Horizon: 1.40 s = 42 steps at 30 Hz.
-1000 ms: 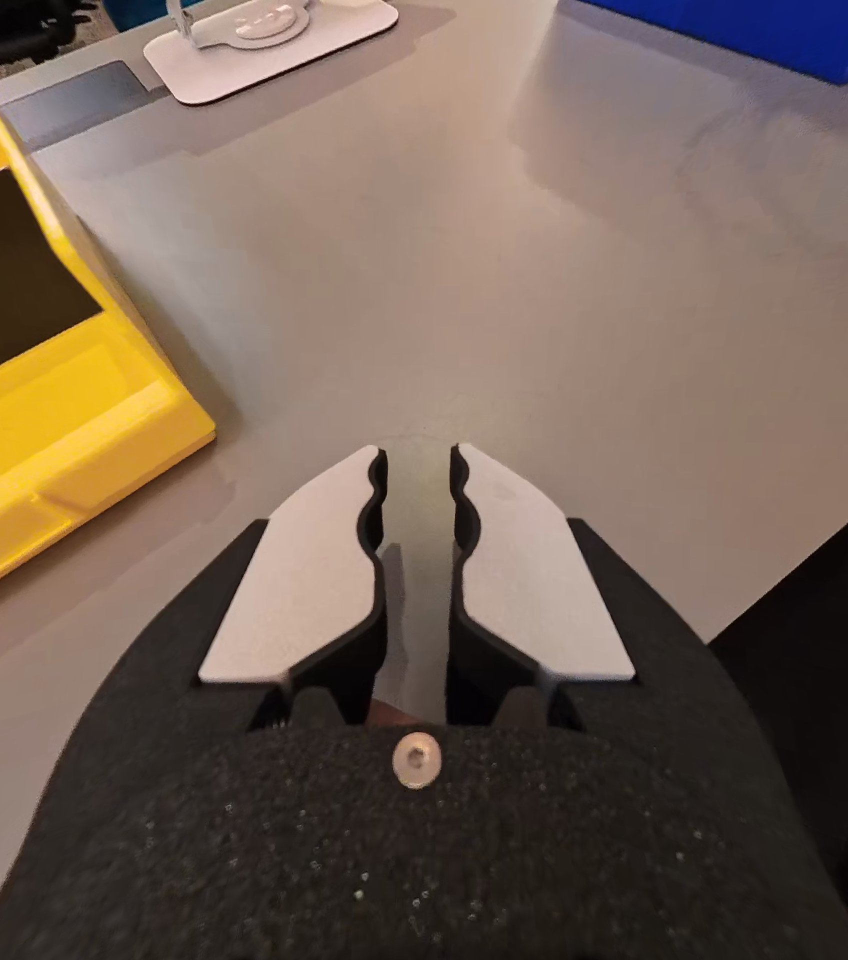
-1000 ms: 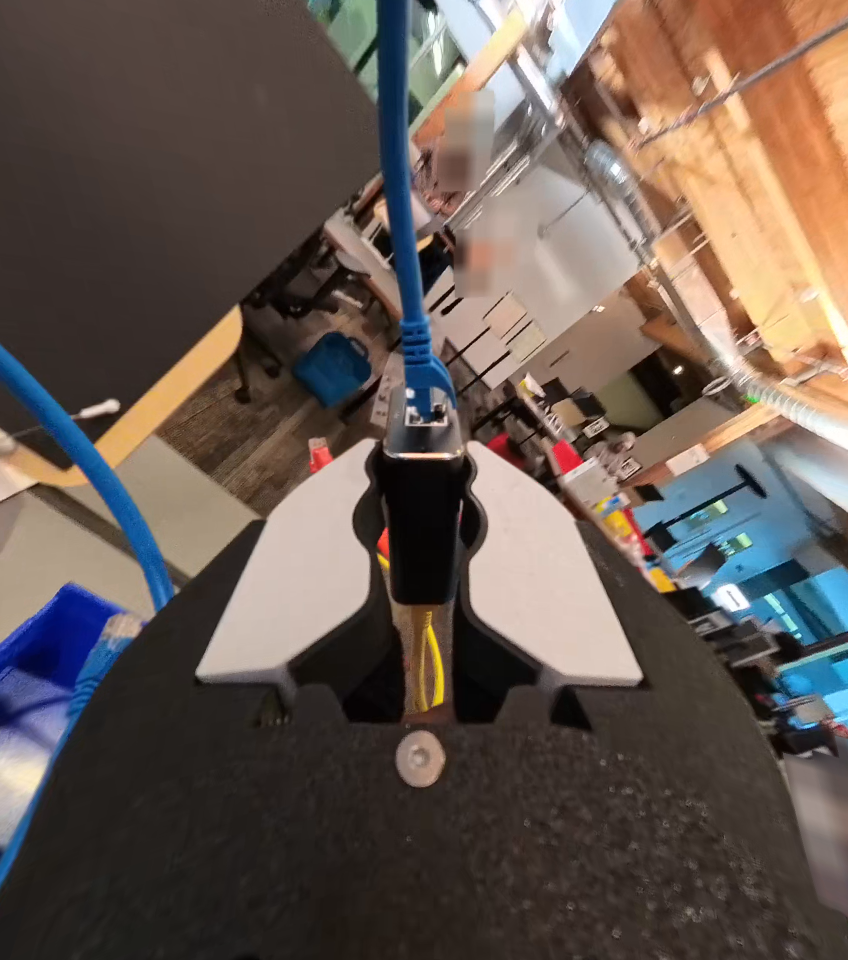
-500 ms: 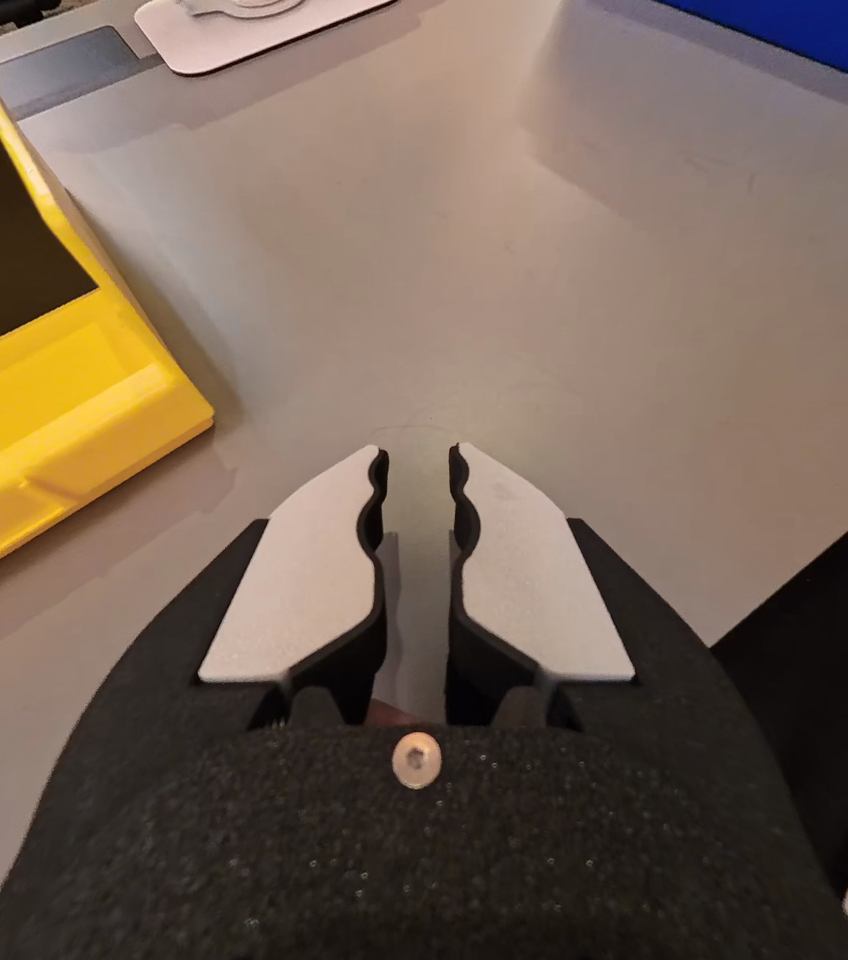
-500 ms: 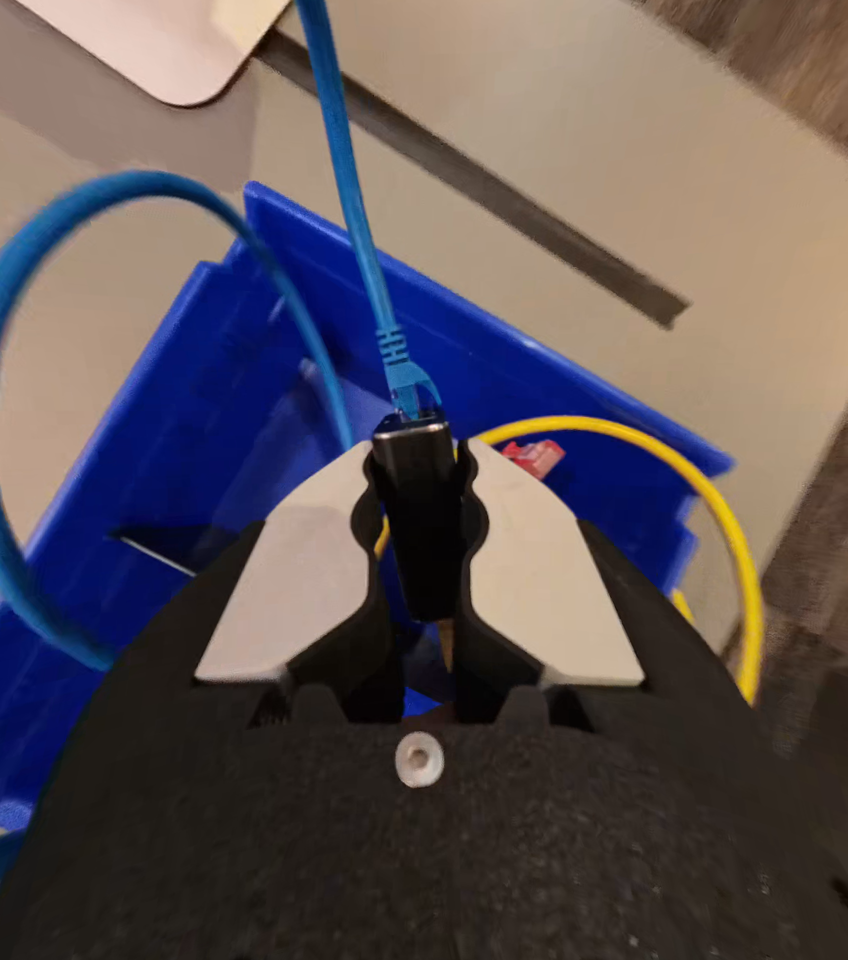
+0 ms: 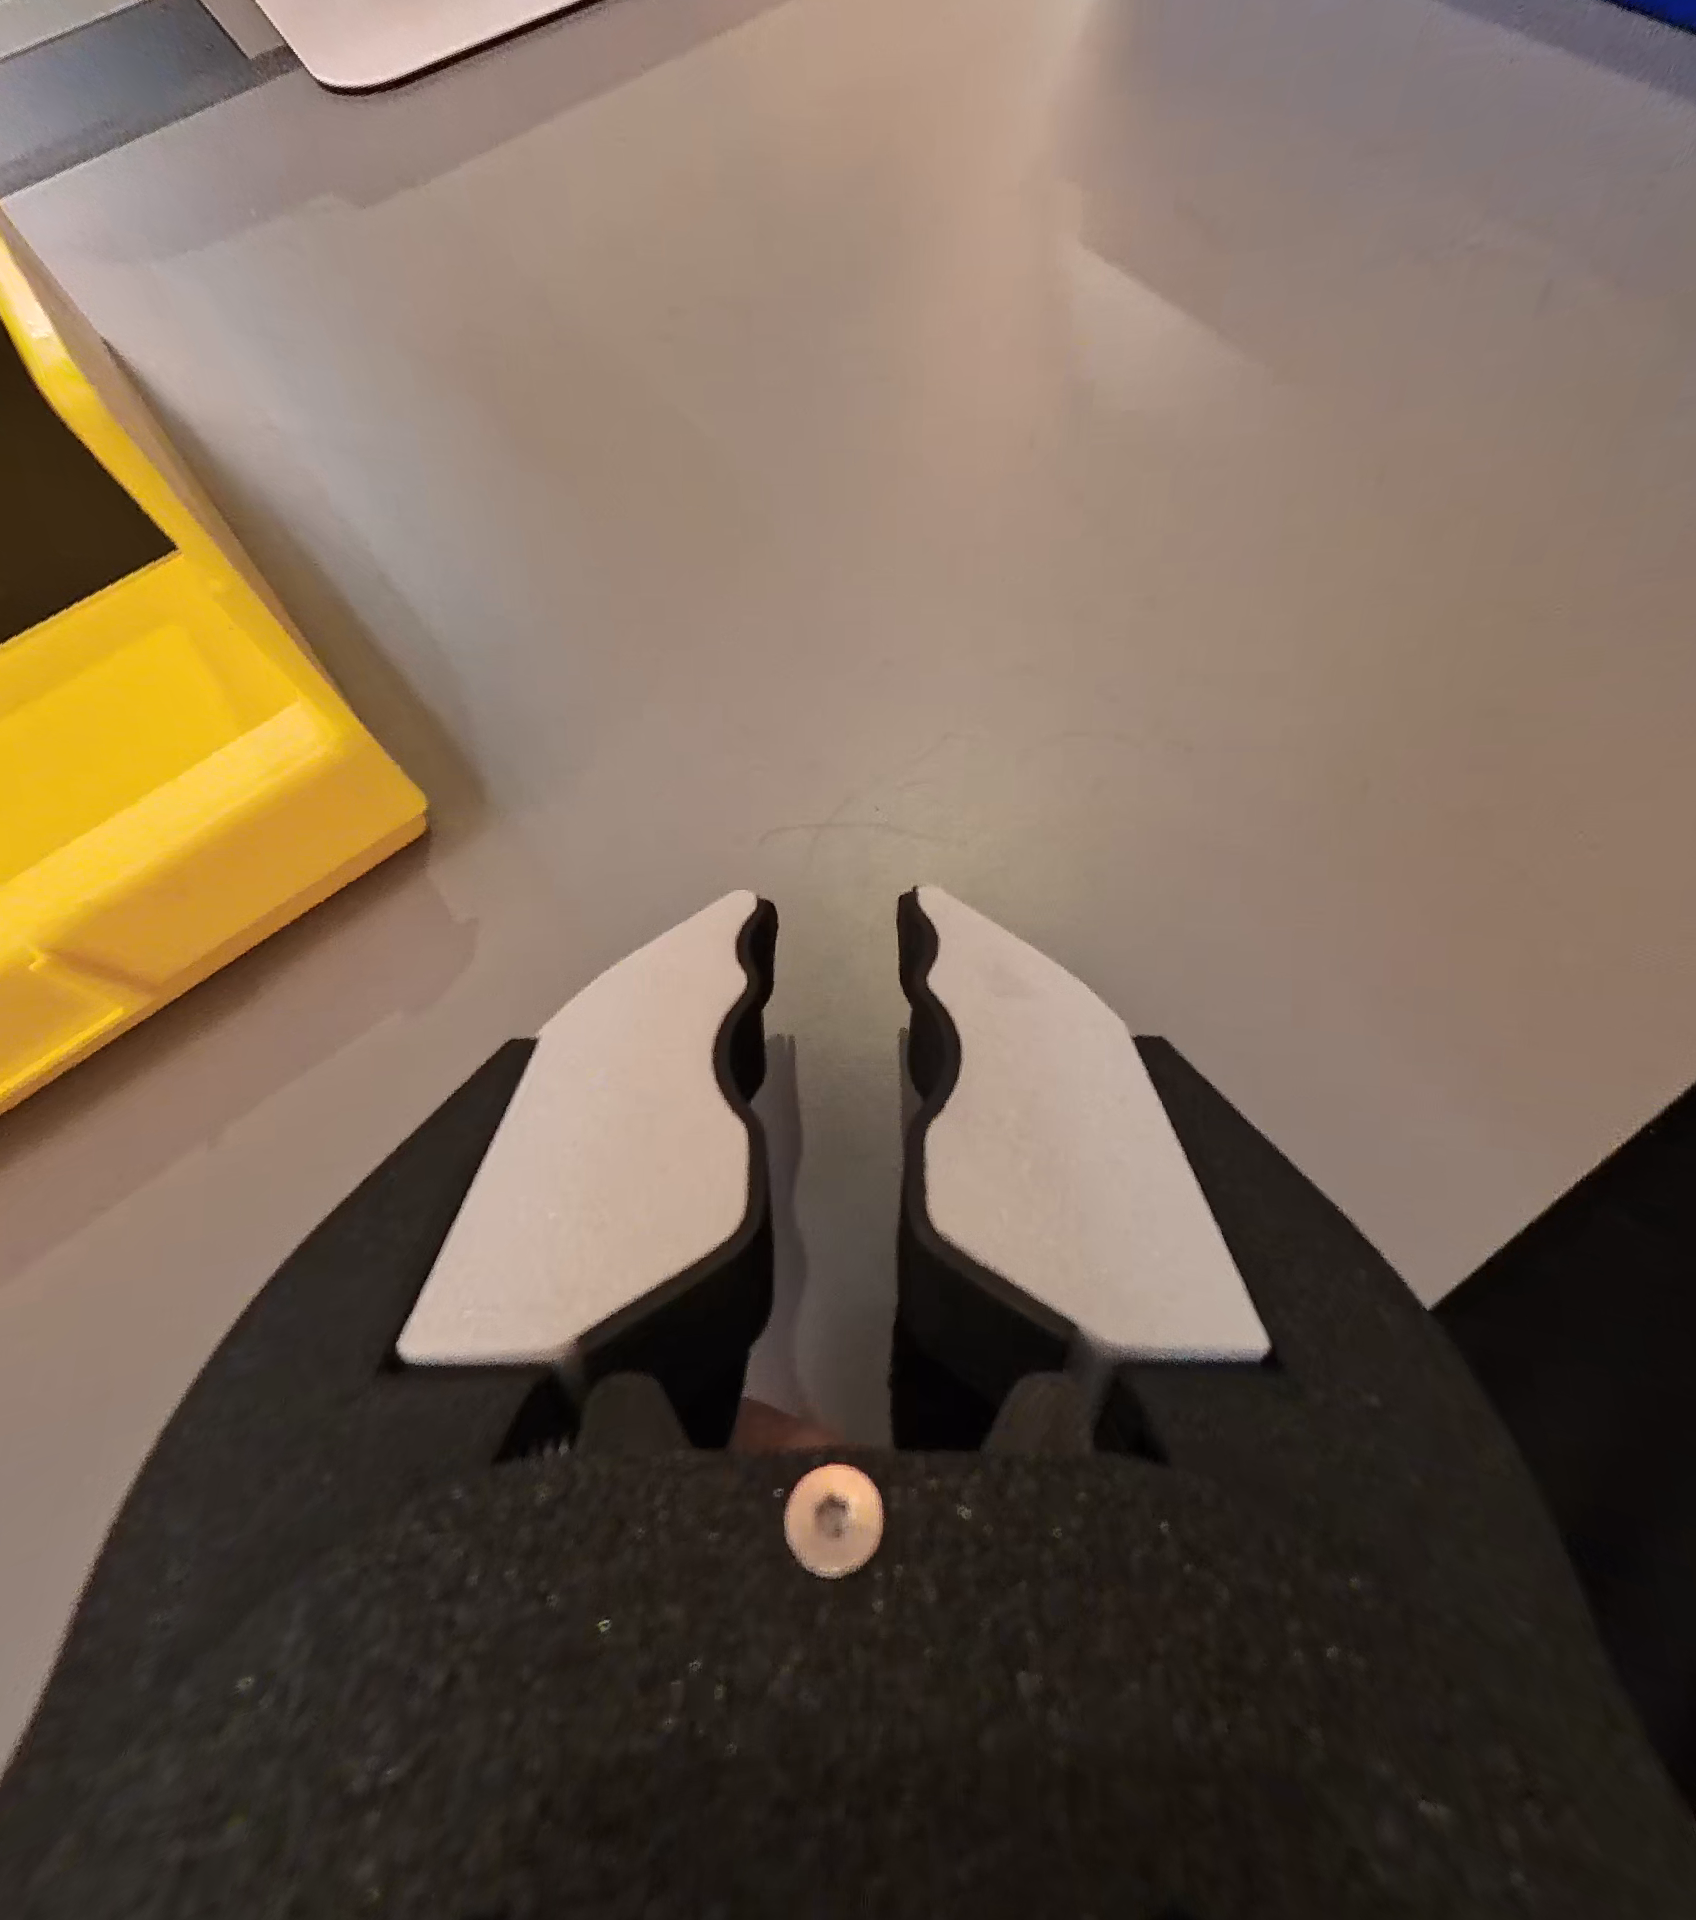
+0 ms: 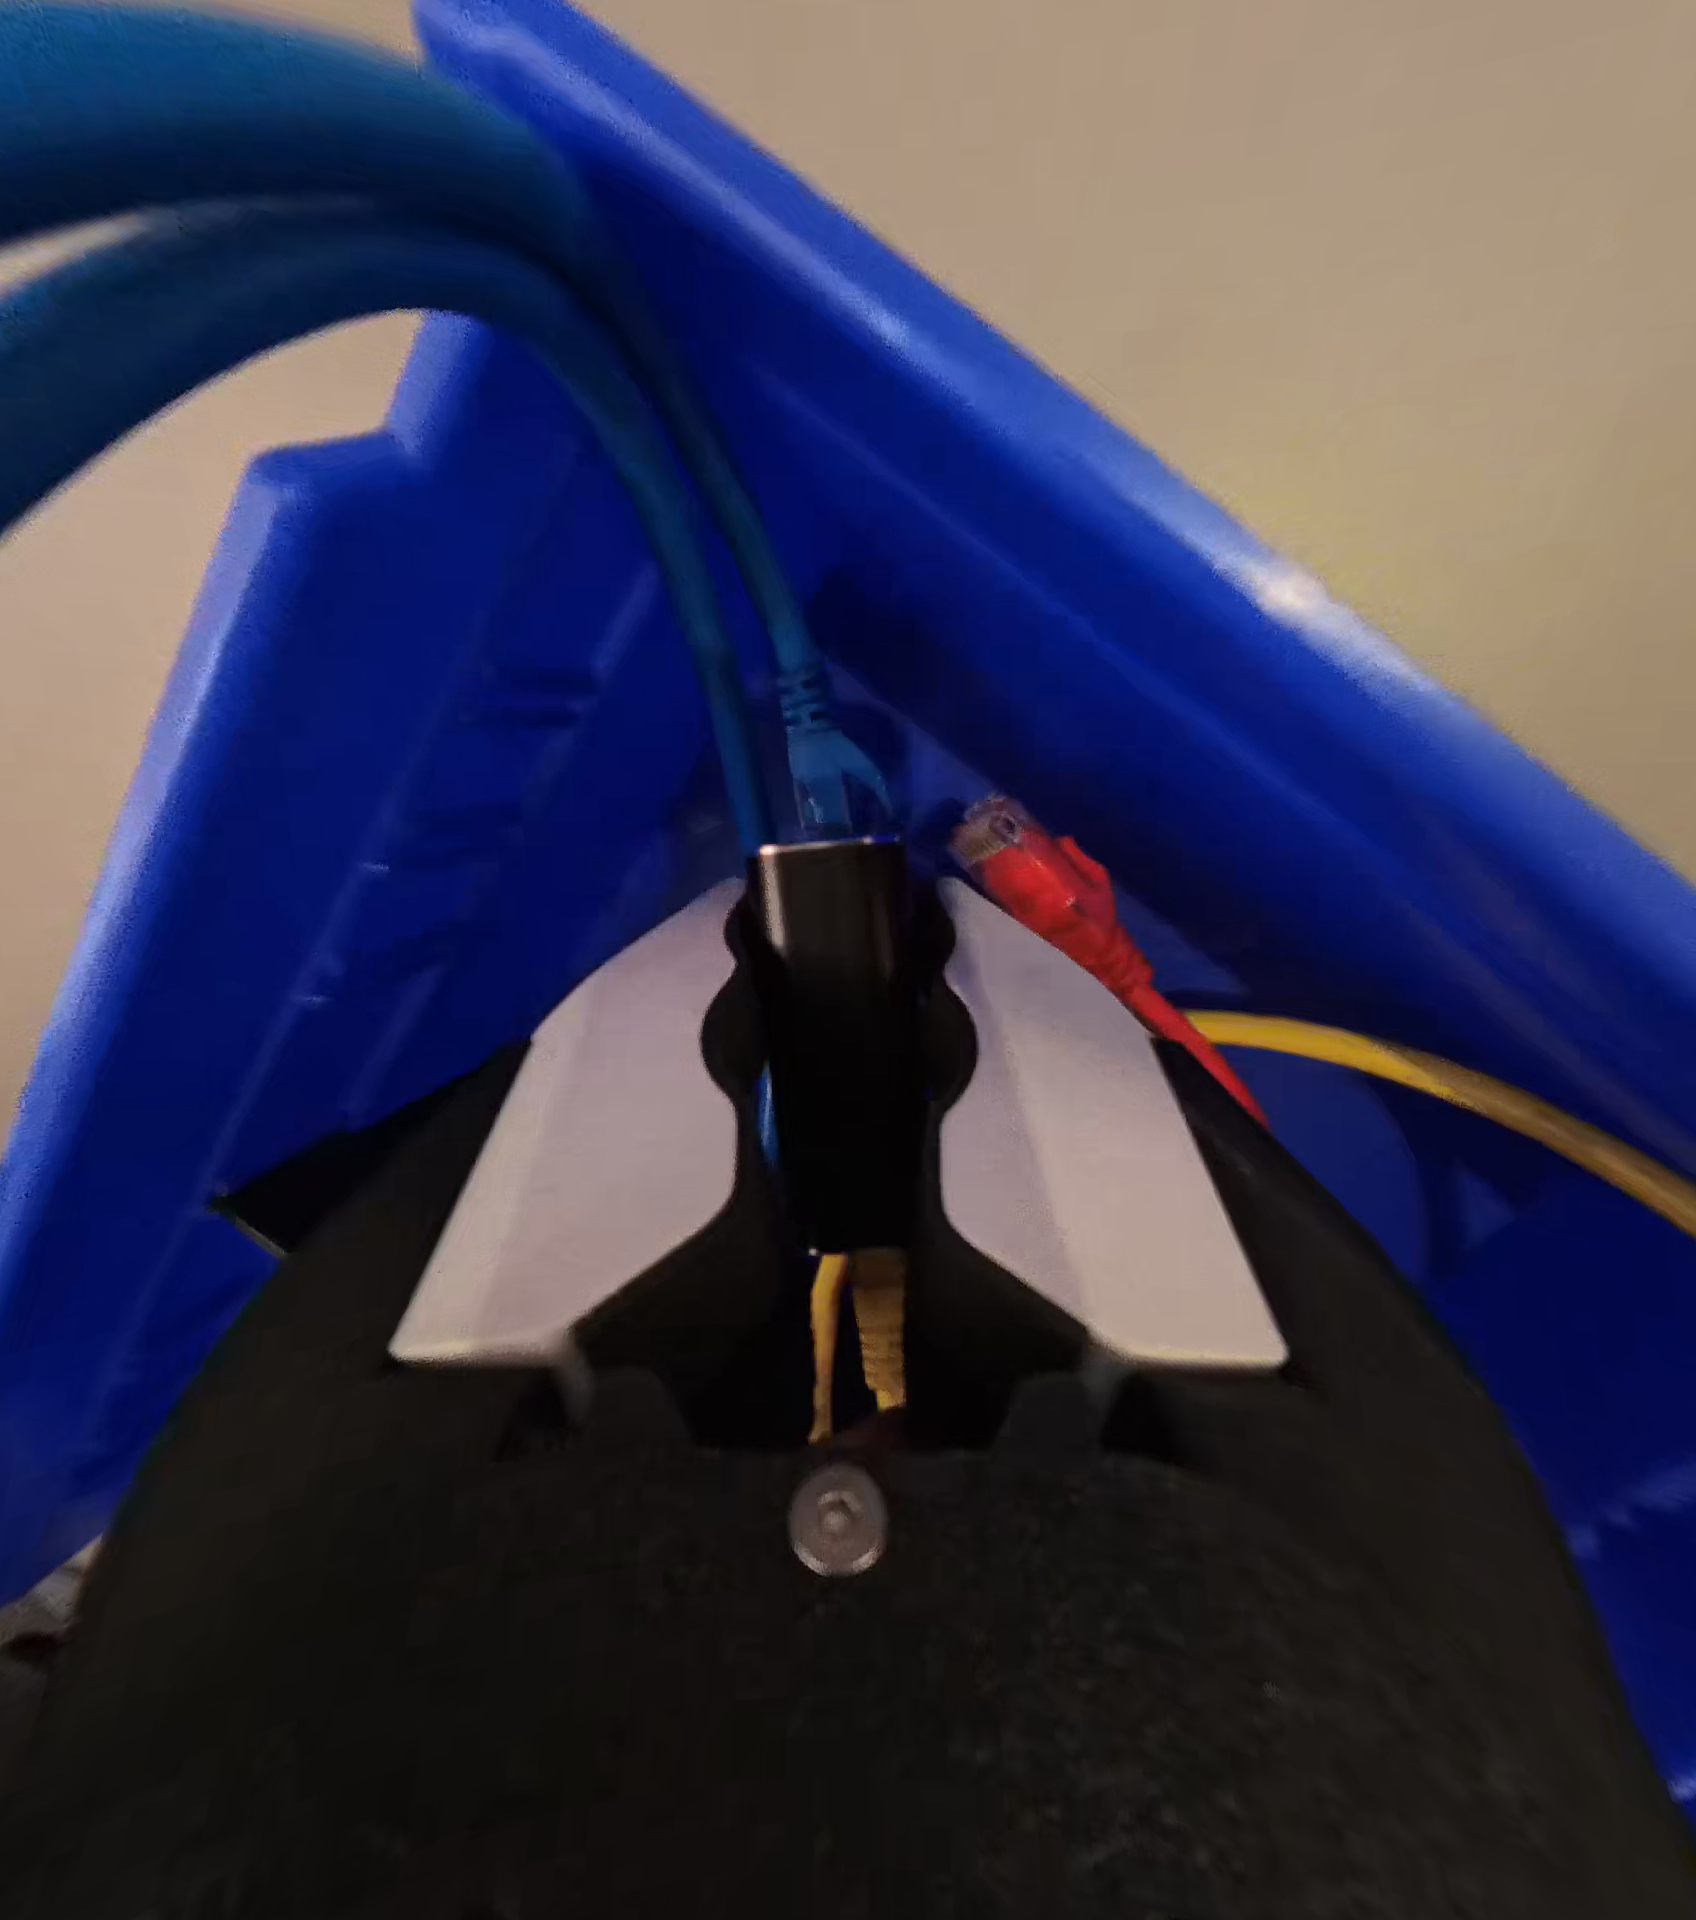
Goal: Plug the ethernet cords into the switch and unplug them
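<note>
While the small black metal-rimmed switch is gripped between the right gripper fingers over the blue plastic bin, it is best held steady so the blue ethernet cord can be pulled straight out. A red-tipped cord lies just beside it. The left gripper is held open and empty above the grey tabletop.
</note>
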Motion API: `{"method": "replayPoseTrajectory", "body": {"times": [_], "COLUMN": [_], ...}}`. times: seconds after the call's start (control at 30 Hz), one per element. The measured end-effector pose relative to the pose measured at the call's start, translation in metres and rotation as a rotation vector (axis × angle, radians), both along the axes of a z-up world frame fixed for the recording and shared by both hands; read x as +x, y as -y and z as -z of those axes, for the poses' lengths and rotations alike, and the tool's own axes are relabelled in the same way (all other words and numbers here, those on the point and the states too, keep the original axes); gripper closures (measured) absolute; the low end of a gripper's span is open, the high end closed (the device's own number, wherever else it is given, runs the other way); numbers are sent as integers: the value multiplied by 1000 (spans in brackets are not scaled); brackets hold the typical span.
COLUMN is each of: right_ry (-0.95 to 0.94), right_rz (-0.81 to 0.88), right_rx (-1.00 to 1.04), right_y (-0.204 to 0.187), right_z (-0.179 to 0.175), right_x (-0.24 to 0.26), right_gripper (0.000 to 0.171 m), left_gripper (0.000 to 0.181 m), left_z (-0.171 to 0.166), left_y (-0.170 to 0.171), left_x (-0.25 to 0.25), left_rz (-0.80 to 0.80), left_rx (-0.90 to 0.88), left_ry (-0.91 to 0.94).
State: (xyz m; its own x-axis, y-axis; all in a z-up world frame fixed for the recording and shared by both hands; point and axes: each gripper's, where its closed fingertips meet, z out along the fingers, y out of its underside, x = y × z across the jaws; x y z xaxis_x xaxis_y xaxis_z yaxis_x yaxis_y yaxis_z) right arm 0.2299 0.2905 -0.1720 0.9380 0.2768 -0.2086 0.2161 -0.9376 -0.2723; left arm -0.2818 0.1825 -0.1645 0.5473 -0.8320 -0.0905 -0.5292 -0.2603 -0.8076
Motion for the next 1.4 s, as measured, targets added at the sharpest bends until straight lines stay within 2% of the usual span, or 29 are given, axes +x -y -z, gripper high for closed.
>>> {"method": "replayPoseTrajectory", "body": {"times": [0.03,0.1,0.2,0.43,0.57,0.67,0.73,0.8,0.93,1.03,1.1,1.17,1.23,1.4], "right_ry": [-15,-21,-8,-289,-309,-299,-238,-127,-3,-38,-31,83,125,176], "right_rz": [11,18,3,174,232,303,325,326,400,569,615,631,643,619], "right_rx": [-10,-15,4,283,460,661,812,918,1032,1076,1054,1013,1025,1062], "right_y": [-1,-1,-3,-33,-32,-12,17,54,130,176,197,215,225,226], "right_z": [0,0,-11,-100,-150,-199,-226,-236,-214,-168,-128,-91,-72,-74], "right_x": [0,-1,5,13,32,37,31,17,-20,-42,-57,-58,-58,-53], "right_gripper": [143,143,128,123,128,129,132,132,134,138,138,139,140,142], "left_gripper": [159,159,159,159,159,159,159,159,157,156,156,156,156,157], "left_z": [0,0,-1,-2,-7,-19,-27,-33,-46,-56,-61,-64,-64,-56], "left_y": [0,0,0,-4,-7,-14,-21,-28,-43,-56,-62,-69,-75,-94], "left_x": [0,1,1,-3,-6,-11,-16,-22,-37,-54,-65,-77,-88,-107], "left_rz": [3,4,-1,-24,-41,-68,-99,-132,-198,-267,-297,-333,-364,-435], "left_rx": [-1,0,-3,-20,-3,43,78,97,143,170,174,181,169,120], "left_ry": [0,3,9,24,46,87,115,145,197,236,262,277,294,300]}}
